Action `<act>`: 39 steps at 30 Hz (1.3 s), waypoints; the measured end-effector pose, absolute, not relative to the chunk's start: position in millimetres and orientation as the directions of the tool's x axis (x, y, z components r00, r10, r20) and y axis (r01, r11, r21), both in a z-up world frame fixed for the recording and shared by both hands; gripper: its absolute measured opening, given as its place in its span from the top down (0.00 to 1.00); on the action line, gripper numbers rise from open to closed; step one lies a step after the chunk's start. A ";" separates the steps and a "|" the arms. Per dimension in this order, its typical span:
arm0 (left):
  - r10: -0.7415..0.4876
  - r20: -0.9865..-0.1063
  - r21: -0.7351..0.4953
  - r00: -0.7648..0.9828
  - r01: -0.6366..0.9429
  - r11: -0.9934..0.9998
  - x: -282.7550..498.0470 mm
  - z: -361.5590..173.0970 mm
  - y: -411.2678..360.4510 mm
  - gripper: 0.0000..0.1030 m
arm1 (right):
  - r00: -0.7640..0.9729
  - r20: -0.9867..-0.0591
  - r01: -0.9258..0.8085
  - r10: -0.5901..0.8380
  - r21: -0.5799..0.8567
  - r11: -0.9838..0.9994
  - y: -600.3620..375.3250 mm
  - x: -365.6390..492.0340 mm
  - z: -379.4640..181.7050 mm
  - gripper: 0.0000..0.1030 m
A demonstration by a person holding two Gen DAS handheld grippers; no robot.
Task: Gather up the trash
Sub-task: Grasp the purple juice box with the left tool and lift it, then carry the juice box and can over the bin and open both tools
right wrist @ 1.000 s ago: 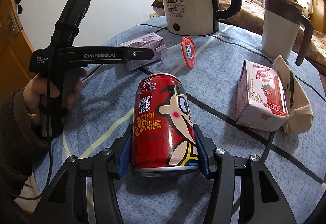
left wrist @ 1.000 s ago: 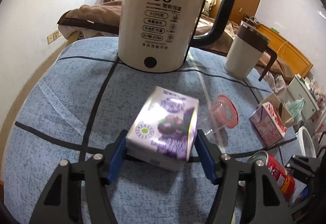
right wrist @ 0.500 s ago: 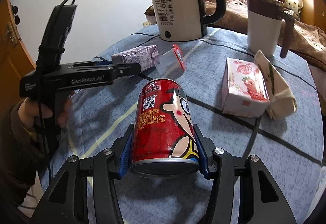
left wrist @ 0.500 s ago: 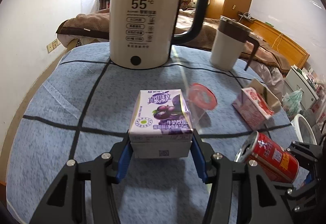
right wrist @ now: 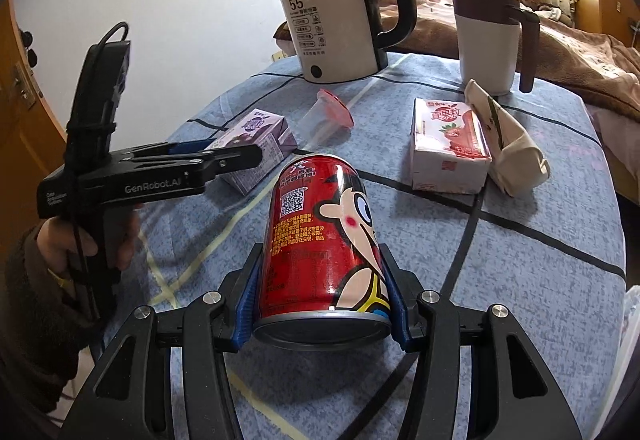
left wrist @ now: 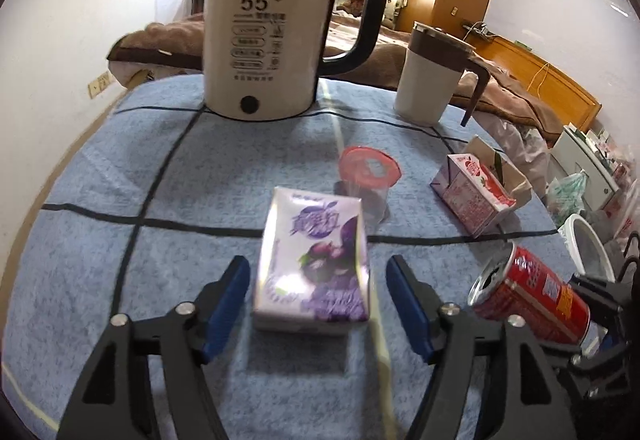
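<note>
A purple drink carton lies on the blue tablecloth between the fingers of my left gripper, which is open with gaps on both sides. The carton also shows in the right wrist view. My right gripper is shut on a red drink can and holds it tilted above the table; the can also shows in the left wrist view. A clear plastic cup with a red lid and a pink strawberry carton lie further back.
A cream electric kettle and a white mug with a brown handle stand at the back. A folded paper napkin lies beside the pink carton. A white bin stands off the table's right edge.
My left gripper has opened and let go of the purple carton, which now lies on the cloth. My right gripper has lifted and tilted the can.
</note>
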State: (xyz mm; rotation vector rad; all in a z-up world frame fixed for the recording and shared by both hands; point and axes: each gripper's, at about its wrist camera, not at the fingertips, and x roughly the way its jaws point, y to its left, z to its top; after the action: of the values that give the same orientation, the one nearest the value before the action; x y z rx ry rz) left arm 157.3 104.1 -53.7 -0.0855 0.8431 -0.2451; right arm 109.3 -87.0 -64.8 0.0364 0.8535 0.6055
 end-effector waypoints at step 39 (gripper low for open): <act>-0.390 -0.632 -0.154 0.670 0.384 0.910 71.4 17.7 -26.1 0.41 | 0.724 -0.593 -0.210 0.352 0.297 0.932 -217.8 29.0 -10.7 0.48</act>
State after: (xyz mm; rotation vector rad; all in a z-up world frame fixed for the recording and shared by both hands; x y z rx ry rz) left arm 71.4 -26.1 17.7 -0.0077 0.7144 -0.4361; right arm 29.0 -217.8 -10.7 0.2156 0.6959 0.3127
